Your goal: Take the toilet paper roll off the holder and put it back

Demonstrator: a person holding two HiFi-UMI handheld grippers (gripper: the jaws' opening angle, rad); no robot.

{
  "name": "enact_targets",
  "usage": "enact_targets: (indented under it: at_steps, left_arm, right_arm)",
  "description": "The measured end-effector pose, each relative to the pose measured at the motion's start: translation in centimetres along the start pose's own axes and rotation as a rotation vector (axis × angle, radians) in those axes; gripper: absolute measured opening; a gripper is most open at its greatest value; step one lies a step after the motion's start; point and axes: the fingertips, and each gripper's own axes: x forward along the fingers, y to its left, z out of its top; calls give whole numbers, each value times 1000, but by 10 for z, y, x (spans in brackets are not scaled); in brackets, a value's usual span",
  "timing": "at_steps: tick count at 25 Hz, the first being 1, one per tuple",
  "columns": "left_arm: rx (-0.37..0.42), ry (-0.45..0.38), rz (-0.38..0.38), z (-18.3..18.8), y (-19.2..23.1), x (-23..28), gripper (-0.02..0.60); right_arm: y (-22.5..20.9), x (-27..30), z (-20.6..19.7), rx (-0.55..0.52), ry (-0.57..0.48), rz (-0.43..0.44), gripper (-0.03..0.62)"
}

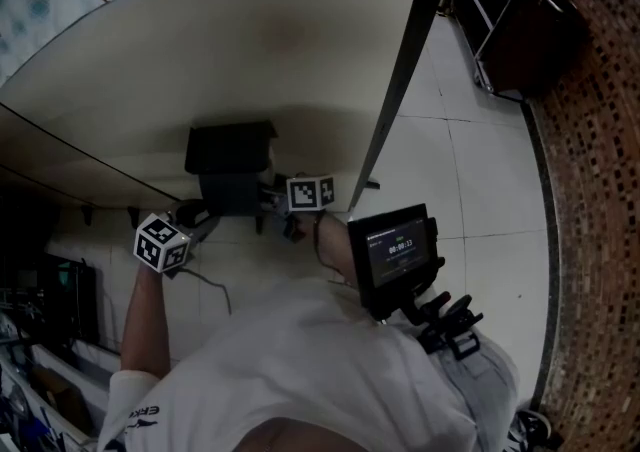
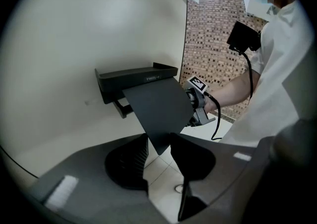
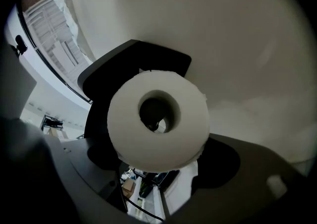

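Note:
The white toilet paper roll [image 3: 158,121] fills the right gripper view, seen end-on with its hollow core facing me. My right gripper [image 3: 161,152] is shut on it, a jaw on either side. Behind the roll is the black wall holder [image 3: 133,62]. From the left gripper view, the holder [image 2: 133,77] has a flat shelf top and a hinged flap [image 2: 158,109] swung outward. The flap's lower corner sits between the jaws of my open left gripper [image 2: 158,154] and hides the roll. In the head view both grippers, left [image 1: 195,215] and right [image 1: 275,202], are at the holder [image 1: 230,165].
The holder hangs on a plain cream wall [image 1: 300,50]. A dark divider edge [image 1: 400,70] runs down beside it, with a white tiled floor [image 1: 470,180] and a brown mosaic wall [image 1: 600,190] beyond. A small screen device [image 1: 395,252] hangs at the person's chest.

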Motion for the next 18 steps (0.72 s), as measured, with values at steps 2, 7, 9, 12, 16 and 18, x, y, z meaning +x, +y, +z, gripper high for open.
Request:
enact_targets:
  at_steps: [2, 7, 9, 12, 16, 18]
  left_arm:
    - [2, 1, 2, 0, 0, 1, 141]
    - [3, 0, 5, 0, -2, 1, 140]
    - [2, -1, 4, 0, 1, 1, 140]
    - [2, -2, 3, -1, 5, 2, 139]
    - [3, -4, 4, -1, 7, 3, 138]
    - [5, -6, 6, -1, 7, 3, 138]
  right_arm:
    - [-2, 0, -2, -17, 15, -10, 434]
    - [-9, -11, -11, -78, 63, -53, 446]
    - [-12, -15, -14, -138, 94, -78, 446]
    - [-12, -25, -16, -296, 166, -120, 446]
    - [-11, -42, -15, -568, 289, -194, 439]
    - [-10, -50, -12, -735, 361, -247, 429]
